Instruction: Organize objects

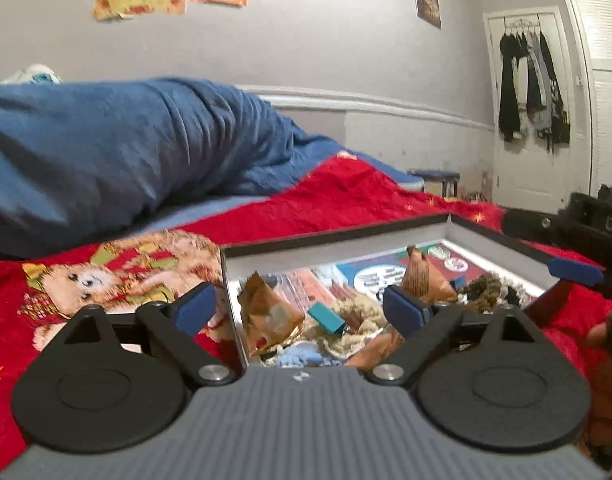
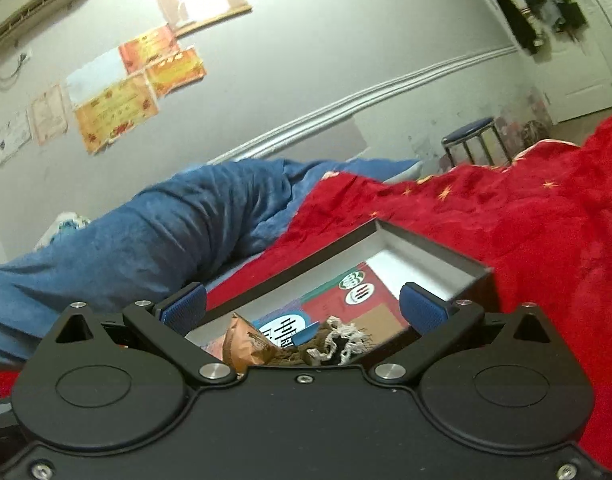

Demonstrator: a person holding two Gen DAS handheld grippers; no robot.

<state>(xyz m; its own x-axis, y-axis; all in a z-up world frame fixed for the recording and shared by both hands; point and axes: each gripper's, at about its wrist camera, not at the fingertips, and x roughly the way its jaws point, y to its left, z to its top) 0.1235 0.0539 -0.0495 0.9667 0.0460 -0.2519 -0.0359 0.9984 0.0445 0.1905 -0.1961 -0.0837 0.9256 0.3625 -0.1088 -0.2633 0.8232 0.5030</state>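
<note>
The left tool (image 1: 299, 308) points almost level over the near edge of the box (image 1: 338, 238), its jaws wide apart and holding nothing. The right tool (image 2: 303, 306) is also wide apart and empty, a little tilted, at the box's right side. The shallow box lies on the red blanket (image 1: 346, 196) on the bed and holds snack packets (image 1: 265, 312), a teal clip (image 1: 326, 318) and yarn (image 1: 484, 286). Beyond its far rim the red blanket is free; a blue quilt (image 1: 125, 144) rises far left.
</note>
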